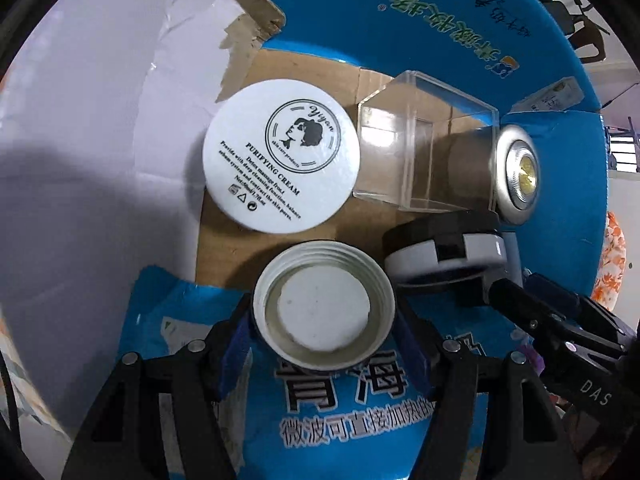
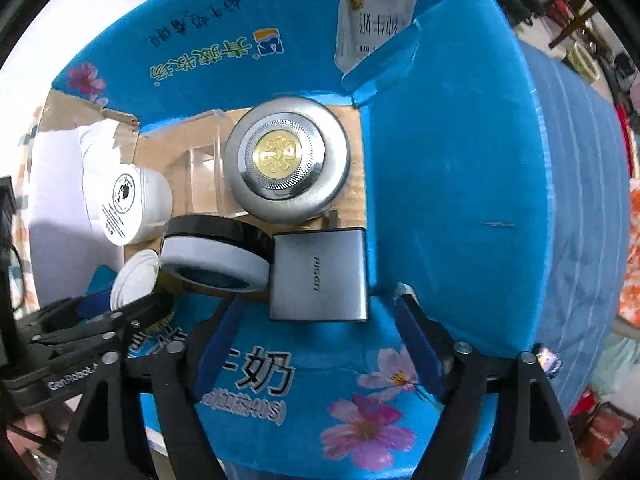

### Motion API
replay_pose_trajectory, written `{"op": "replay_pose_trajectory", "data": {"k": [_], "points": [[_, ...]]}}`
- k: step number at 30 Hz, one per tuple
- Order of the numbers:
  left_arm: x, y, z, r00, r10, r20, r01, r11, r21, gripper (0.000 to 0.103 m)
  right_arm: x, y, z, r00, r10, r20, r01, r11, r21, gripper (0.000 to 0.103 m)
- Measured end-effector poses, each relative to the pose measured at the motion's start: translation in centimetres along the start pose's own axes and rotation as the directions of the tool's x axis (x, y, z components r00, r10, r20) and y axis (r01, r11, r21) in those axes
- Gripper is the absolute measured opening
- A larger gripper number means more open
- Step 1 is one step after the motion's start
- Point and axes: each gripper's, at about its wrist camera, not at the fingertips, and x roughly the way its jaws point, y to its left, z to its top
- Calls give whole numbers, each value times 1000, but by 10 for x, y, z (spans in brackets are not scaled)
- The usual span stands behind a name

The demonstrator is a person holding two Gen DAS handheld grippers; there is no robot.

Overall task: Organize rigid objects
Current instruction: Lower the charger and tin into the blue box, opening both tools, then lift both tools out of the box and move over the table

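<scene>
At the bottom of the left wrist view, the left gripper (image 1: 324,316) has its blue-padded fingers clamped on the sides of a round white plastic lid (image 1: 323,304), held hollow side up with its screw threads showing. Just past it, a flat black-and-white ring (image 1: 444,256) leans at right. In the right wrist view, the right gripper (image 2: 320,320) has its fingers spread wide apart; a flat, smooth grey metal power bank (image 2: 320,276) lies between them at centre, and the pads do not touch it.

All of this sits in a blue printed cardboard box (image 2: 460,184) with a bare brown floor. Farther in, a white cream jar (image 1: 280,156) with black print stands at centre left of the left view, a clear hard plastic cube (image 1: 420,152) stands beside it, and a round silver tin (image 2: 286,160) with a gold centre stands at upper centre of the right view. Beyond the box at left is a white surface (image 1: 100,120); cluttered room corners show at the far right edges.
</scene>
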Motion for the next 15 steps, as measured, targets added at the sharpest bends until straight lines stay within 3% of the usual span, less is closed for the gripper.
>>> {"op": "replay_pose_trajectory", "data": {"k": [8,10,11,15], "points": [[-27,-31,-22,994,77,77,-81,996,44,64,-21,6,-21,998,-25,57,26,999,-30,97],[-33,-39,-28,991,93,101,-99,994,52,74,-26,6,-28,998,-23,65,25,999,-35,98],[-38,-41,-31,988,99,116,-106,993,53,85,-30,3,-35,997,-23,68,26,999,-38,98],[-50,-49,-37,981,114,158,-123,991,49,94,-42,4,-47,995,-29,93,33,999,-42,100]]}}
